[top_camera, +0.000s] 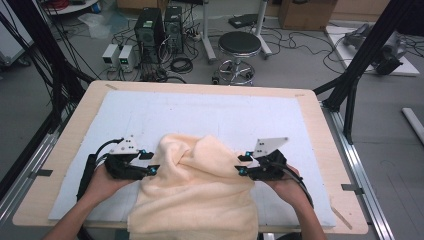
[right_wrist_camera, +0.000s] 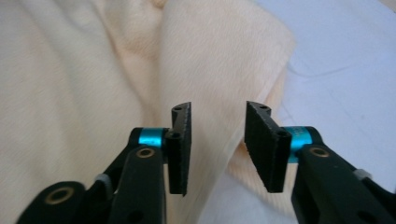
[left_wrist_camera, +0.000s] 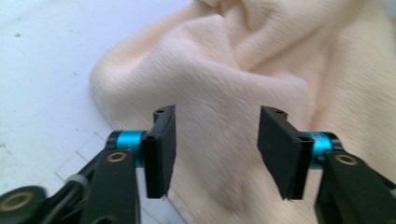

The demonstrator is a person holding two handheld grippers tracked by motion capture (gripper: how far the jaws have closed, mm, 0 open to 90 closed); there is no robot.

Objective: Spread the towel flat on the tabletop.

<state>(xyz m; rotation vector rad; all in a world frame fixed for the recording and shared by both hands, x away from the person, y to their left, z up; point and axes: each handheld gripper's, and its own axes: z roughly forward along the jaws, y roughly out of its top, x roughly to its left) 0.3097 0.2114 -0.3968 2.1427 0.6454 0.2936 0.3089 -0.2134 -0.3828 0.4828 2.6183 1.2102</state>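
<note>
A cream towel [top_camera: 196, 185] lies crumpled on the white mat, its near end hanging over the table's front edge. My left gripper [top_camera: 150, 162] sits at the towel's left side with its jaws apart; in the left gripper view the towel [left_wrist_camera: 219, 79] lies beyond the gap of the left gripper [left_wrist_camera: 215, 149] and nothing is pinched. My right gripper [top_camera: 242, 165] is at the towel's right edge. In the right gripper view the right gripper [right_wrist_camera: 218, 144] stands open above the towel's folded edge [right_wrist_camera: 219, 70], with no cloth between the pads.
A white mat [top_camera: 210, 112] covers most of the wooden table [top_camera: 75, 125]. Beyond the far edge stand a round stool [top_camera: 239, 45], computer towers [top_camera: 150, 27] and cables on the floor. Black frame posts [top_camera: 360, 60] rise at the right.
</note>
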